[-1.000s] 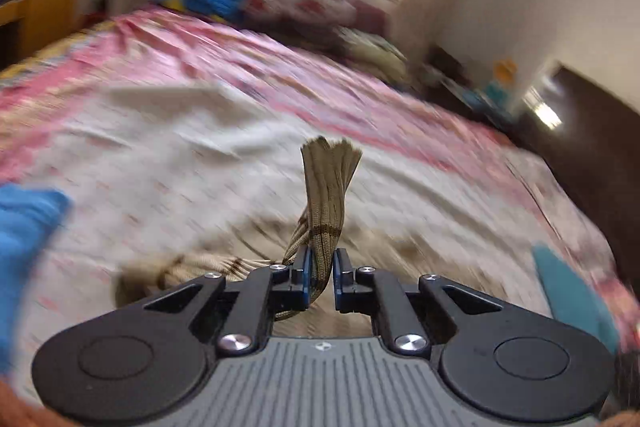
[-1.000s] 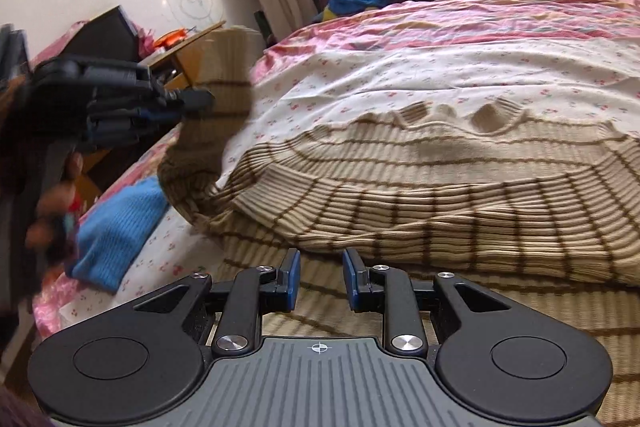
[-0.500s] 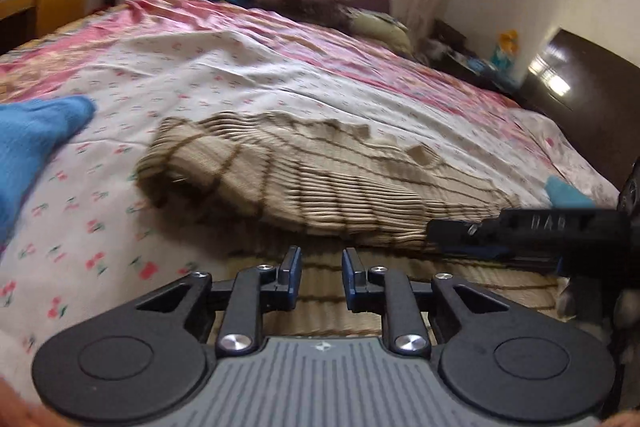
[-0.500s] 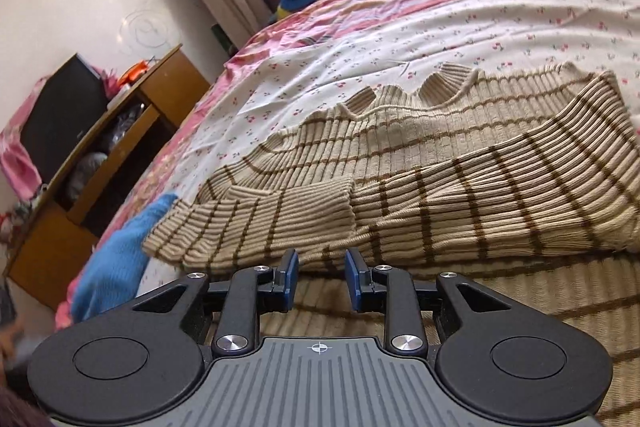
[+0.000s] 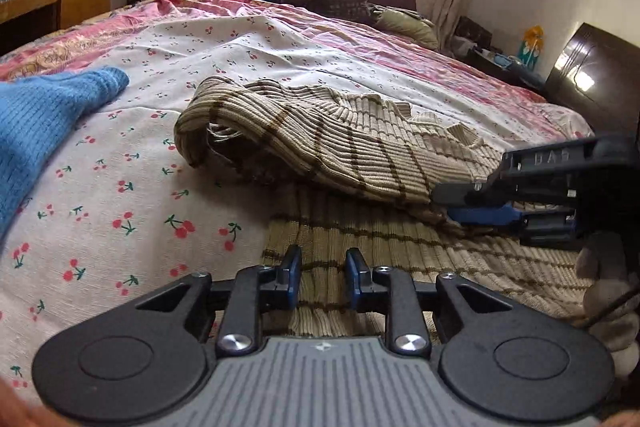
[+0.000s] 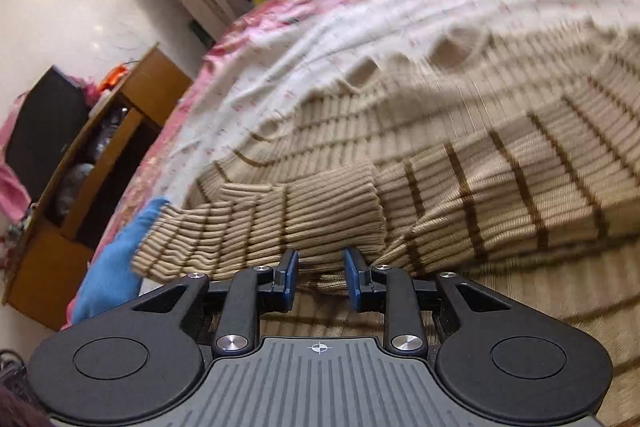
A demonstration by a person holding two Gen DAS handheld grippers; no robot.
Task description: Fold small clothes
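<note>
Jaws of the left gripper (image 5: 322, 281) are parting and hold nothing; only the flat hem of the beige ribbed knit sweater with thin brown stripes (image 5: 340, 147) shows through the gap between them. A second ago these same jaws were pinched shut on a raised sleeve of that sweater, lifted clear of the bed. Now the sleeve lies folded across the sweater's body, its cuff end forming a rounded hump toward the blue knitted garment (image 5: 44, 119) at the left. That release suggests the first sleeve fold is done and the left gripper is free for the next one.

Jaws of the right gripper (image 6: 321, 277) stand partly open with nothing clamped; the ribbed cuff of the folded sleeve sits just beyond their tips, and the striped fabric lies under them. In the left wrist view, the right gripper comes in from the right edge, low over the sweater's near side, with a gloved hand (image 5: 608, 303) behind it. The right wrist view is blurred and tilted compared with half a second ago, so the hand seems to be rolling as it comes closer to the cloth.

The sweater lies spread on the bed's white cherry-print sheet (image 5: 120, 195), near the front edge, collar pointing away toward the window. One sleeve is in; by my reading, the other side and the crosswise fold remain.
</note>
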